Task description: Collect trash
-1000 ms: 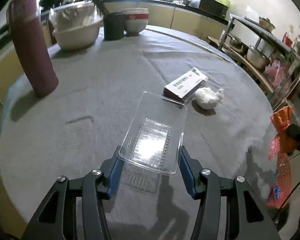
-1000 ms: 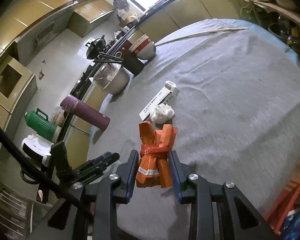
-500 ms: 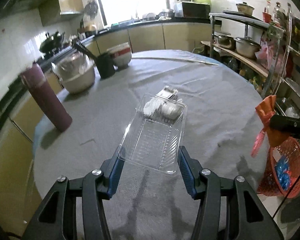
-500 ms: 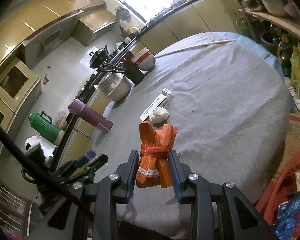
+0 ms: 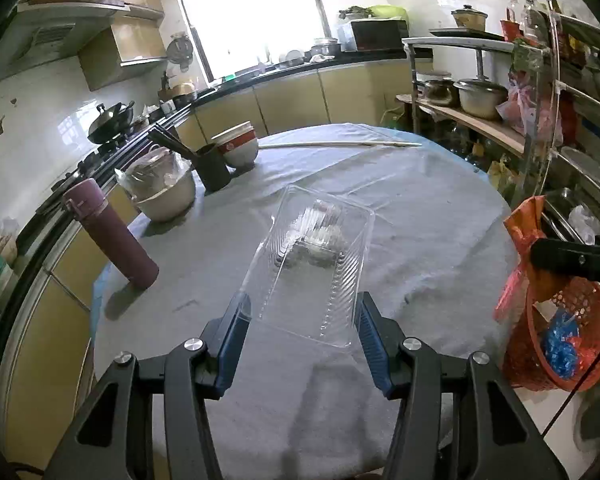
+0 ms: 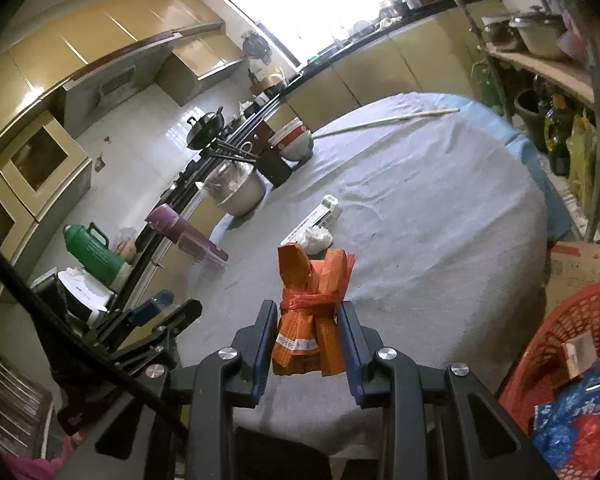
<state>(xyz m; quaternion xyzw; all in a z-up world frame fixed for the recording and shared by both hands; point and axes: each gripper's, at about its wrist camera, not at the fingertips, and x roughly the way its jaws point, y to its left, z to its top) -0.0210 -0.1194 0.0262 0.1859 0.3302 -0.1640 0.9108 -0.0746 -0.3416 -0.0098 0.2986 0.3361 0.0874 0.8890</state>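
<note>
Trash is in both grippers: the left gripper [image 5: 302,316] has its fingers clamped on one clear plastic tray [image 5: 314,264] above the grey surface [image 5: 428,240]; the right gripper [image 6: 308,336] pinches one orange wrapper bundle [image 6: 312,312]. One red basket [image 6: 556,344] sits low at the right. The thin tray could flex and slip out. Two pieces remain far on the surface: one box [image 6: 314,222], one white wad [image 6: 317,239].

Both tools [image 5: 303,312] [image 6: 308,316] clamped, raised.
</note>
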